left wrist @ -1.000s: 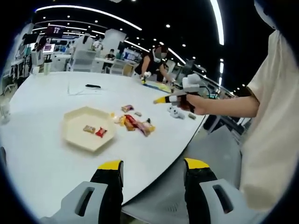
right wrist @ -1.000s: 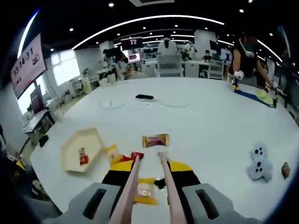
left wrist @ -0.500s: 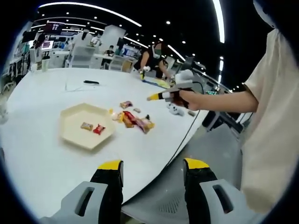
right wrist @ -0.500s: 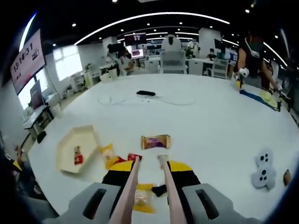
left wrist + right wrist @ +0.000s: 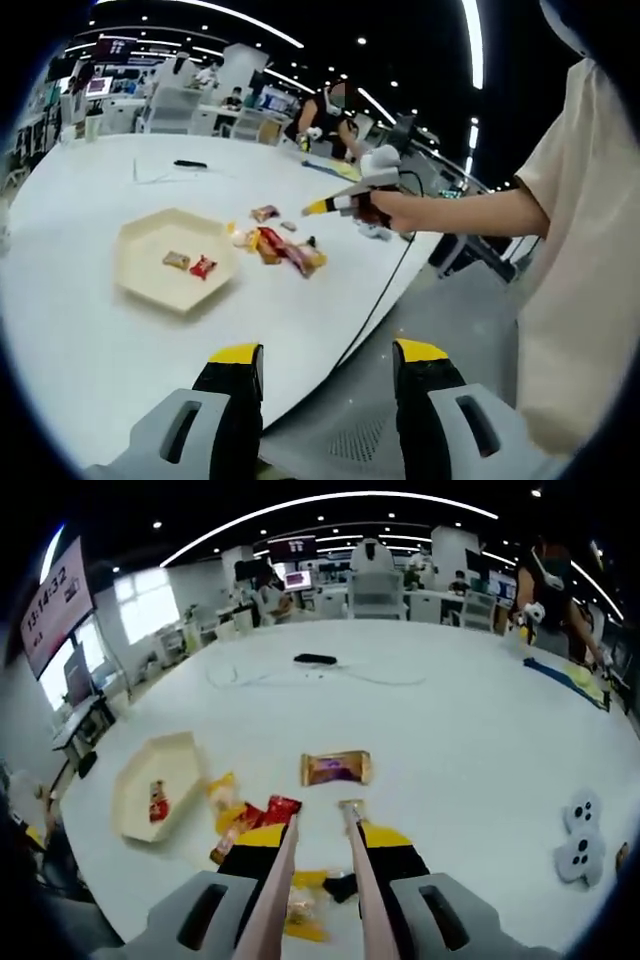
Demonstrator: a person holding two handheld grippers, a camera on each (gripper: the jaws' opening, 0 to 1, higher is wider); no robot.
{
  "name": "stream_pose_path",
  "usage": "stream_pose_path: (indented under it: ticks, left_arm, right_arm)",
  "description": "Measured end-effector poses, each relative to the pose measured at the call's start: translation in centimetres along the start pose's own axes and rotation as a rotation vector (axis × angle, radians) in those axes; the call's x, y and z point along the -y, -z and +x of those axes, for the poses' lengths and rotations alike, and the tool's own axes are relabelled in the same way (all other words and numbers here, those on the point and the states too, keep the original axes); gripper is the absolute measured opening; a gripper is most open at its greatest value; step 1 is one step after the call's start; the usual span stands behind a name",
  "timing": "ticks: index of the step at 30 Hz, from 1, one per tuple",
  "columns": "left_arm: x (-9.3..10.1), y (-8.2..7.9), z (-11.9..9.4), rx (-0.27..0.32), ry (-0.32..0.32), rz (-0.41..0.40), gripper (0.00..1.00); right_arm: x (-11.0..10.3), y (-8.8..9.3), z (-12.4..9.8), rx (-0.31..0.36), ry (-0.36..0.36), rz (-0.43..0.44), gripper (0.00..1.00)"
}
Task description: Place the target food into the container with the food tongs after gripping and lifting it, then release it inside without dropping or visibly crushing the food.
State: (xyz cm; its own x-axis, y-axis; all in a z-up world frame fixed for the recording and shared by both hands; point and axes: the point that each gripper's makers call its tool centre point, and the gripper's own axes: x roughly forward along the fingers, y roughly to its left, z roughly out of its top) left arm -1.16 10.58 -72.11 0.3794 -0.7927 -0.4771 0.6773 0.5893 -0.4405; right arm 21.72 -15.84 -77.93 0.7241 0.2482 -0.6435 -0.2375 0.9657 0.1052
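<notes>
Two snacks in tray (image 5: 165,262) on desk (image 5: 450,730). Right tool (image 5: 322,818) holds tongs (image 5: 280,880), tips apart above snack pile (image 5: 250,815). Left tool (image 5: 328,352) apart, holding nothing.

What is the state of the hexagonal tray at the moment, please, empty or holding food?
Holding food: two wrapped snacks lie inside the hexagonal tray.

1. An open-plan office: long curved ceiling light strips (image 5: 330,500) overhead.
2. Desks with monitors (image 5: 297,578) and office chairs (image 5: 377,592) behind the big white bench (image 5: 450,730).
3. People working at the far side.
</notes>
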Motion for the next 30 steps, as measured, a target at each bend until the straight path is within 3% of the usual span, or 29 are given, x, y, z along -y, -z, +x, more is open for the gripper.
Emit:
stream_pose_path:
  ticks: [16,30]
  left_arm:
    - [-0.7,0.8,0.5,-0.07,0.007,0.011,0.51]
    - [-0.9,1.6,0.9,-0.101,0.011,-0.008,0.52]
  right_arm:
    - [-0.2,1.4,2.4,-0.029,-0.013,0.021,0.26]
    - [2.4,0.7,5.2,-0.06,0.015,-0.041,0.26]
